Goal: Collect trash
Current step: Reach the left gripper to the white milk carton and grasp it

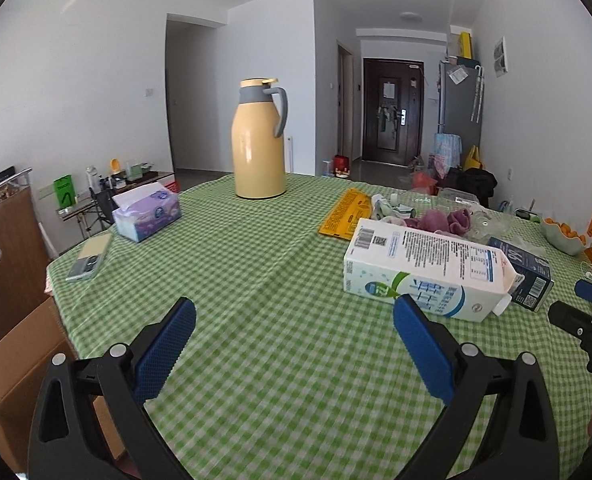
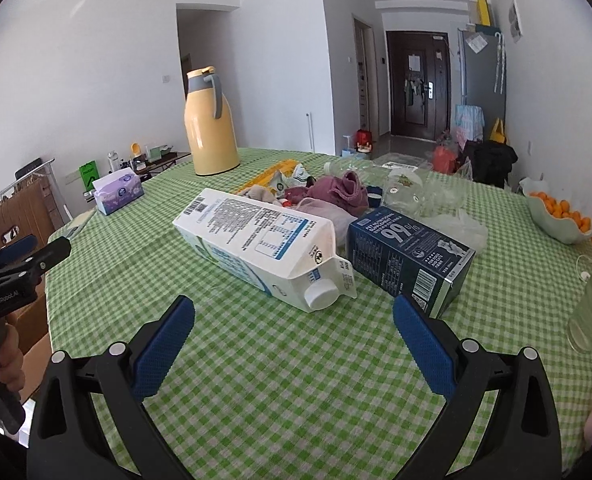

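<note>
White milk carton (image 2: 261, 246) lies on its side on the green-checked bench (image 2: 296, 380), touching a dark blue carton (image 2: 410, 258) at its 3 o'clock. Left hand-held gripper (image 1: 294, 354) and right hand-held gripper (image 2: 293, 352) hover empty, fingers spread apart, carton at 12 o'clock of the right one.

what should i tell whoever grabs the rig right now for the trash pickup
Left gripper: open, empty, hovering over the table.
Right gripper: open, empty, facing the cartons.
Milk carton: lying on its side, cap toward the right gripper.
Dark box: lying just right of the carton.
Behind them: a pile of wrappers, cloth and clear plastic.
Done: nothing picked up, by the look of it.
Left: all of it. The milk carton is nearest, probably first. No bin in view.
</note>
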The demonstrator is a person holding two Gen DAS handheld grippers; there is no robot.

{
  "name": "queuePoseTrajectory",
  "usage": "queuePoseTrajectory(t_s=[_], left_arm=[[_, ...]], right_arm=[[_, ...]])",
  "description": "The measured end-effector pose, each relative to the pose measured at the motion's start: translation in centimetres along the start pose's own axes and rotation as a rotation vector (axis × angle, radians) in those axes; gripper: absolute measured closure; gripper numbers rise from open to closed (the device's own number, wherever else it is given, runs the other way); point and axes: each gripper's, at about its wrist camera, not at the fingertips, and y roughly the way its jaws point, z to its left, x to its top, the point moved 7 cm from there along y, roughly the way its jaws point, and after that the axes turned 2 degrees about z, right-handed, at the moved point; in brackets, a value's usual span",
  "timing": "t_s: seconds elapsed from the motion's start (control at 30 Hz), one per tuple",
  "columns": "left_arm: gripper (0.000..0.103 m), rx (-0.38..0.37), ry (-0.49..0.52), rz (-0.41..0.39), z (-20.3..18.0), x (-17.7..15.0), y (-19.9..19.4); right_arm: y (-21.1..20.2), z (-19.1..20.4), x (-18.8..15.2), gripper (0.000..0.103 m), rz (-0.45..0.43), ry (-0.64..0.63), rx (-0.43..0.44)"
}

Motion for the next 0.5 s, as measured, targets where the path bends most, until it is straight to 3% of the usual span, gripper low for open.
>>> queuePoseTrajectory(t_s=[0.03,0.07,0.13,0.23,0.3,0.43,0.5], left_arm=[[0.007,-0.024,0.003,0.002,-0.3,0.7,1.1],[0.007,-0.054,0.005,0.008,-0.7,1.3,2.2],[0.007,-0.113,0.004,0.028,-1.4,2.9,5.0],[0.007,-0.16,-0.015,0.021,-1.9,5.2,8.5],[0.007,-0.192,-0.004,0.063,-2.8,6.1,11.1],[0.008,-0.26,0.064,0.118,-4.7,6.2,14.4],[0.015,-0.3,0.1,0.153,-6.1,5.4,15.4]], right_arm=[[0.6,-0.4,0.2,0.011,0.011,0.024,0.008],[1.1,-0.7,0.4,0.027,0.024,0.049,0.023],[2.2,-1.3,0.8,0.042,0.043,0.103,0.05],[3.7,-2.1,1.4,0.047,0.053,0.162,0.065],[4.8,-2.7,1.8,0.053,0.065,0.201,0.053],[7.0,-3.8,1.7,0.068,0.095,0.293,0.054],[7.8,-4.5,1.6,0.071,0.098,0.34,0.046]])
